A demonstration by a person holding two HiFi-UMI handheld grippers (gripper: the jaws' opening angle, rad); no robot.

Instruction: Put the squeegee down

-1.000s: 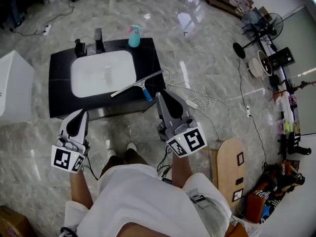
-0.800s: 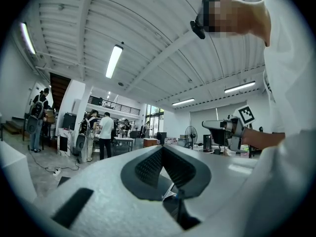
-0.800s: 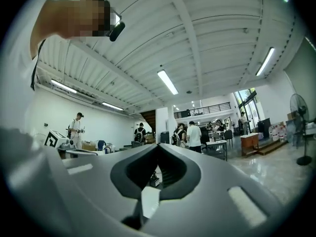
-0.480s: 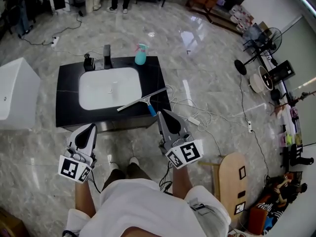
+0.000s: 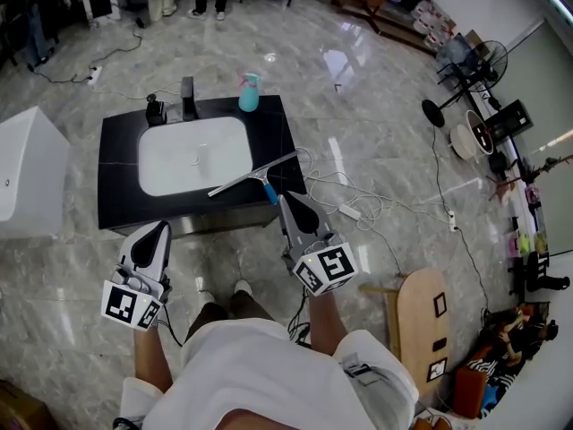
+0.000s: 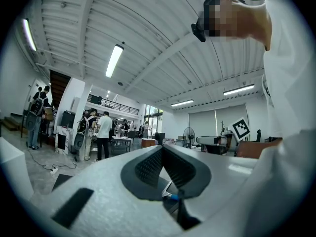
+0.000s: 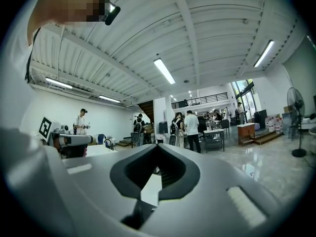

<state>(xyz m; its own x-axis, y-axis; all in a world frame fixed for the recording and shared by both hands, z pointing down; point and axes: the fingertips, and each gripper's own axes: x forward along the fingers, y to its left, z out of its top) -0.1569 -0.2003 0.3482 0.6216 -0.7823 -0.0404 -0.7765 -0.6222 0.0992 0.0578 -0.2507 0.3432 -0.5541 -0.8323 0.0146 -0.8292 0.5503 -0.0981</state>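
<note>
The squeegee point(image 5: 252, 172) lies slantwise on the black counter point(image 5: 116, 195), its blade across the front right rim of the white sink point(image 5: 192, 155). Its blue handle point(image 5: 269, 193) pokes past the counter's front right corner. My right gripper point(image 5: 287, 201) hangs just right of that handle, shut and empty, apart from it. My left gripper point(image 5: 161, 229) is held lower left, in front of the counter, jaws together with nothing between them. Through the left gripper's jaws a small bit of the blue handle point(image 6: 171, 196) shows.
A teal spray bottle point(image 5: 248, 92), a dark faucet point(image 5: 188, 97) and a black dispenser point(image 5: 154, 110) stand along the counter's far edge. A white box point(image 5: 27, 173) sits to the left. Cables point(image 5: 358, 200) trail on the floor at right, near a wooden stool point(image 5: 421, 312).
My right gripper has sunk a little beside the counter's front right corner. The squeegee stays where it lies. The left gripper has kept its place.
</note>
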